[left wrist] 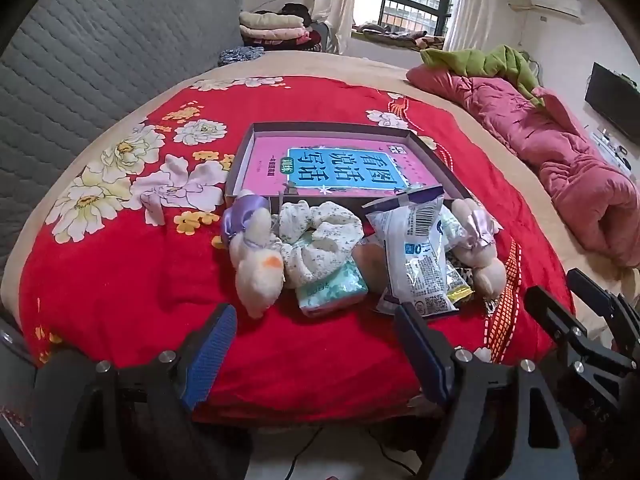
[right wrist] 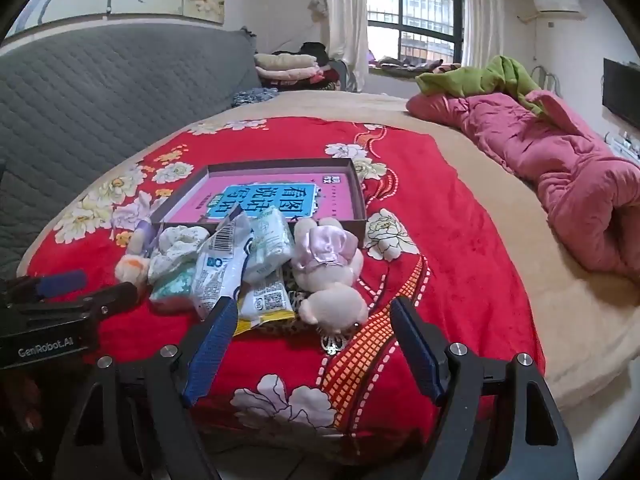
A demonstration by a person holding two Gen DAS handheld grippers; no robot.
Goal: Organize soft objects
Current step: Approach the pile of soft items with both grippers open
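Left wrist view: left gripper (left wrist: 316, 322) gaped wide, empty, short of soft pile (left wrist: 352, 248) heaped against near edge of box (left wrist: 340, 160). Right wrist view: right gripper (right wrist: 310, 318) spread wide, empty; plush toy (right wrist: 328, 272) lay just before box (right wrist: 360, 192).

Both tools are black angular frames with round silver screws at the joints. The left gripper (left wrist: 316, 318) and right gripper (right wrist: 312, 312) carry blue ribbed pads on their fingers (right wrist: 212, 344). White "GenRobot.AI" lettering marks the left gripper's black side.

Bed (right wrist: 472, 200): red blanket (right wrist: 460, 264) carrying shallow box (right wrist: 360, 196), soft-item pile (right wrist: 256, 272); pink quilt (right wrist: 560, 168) far side.
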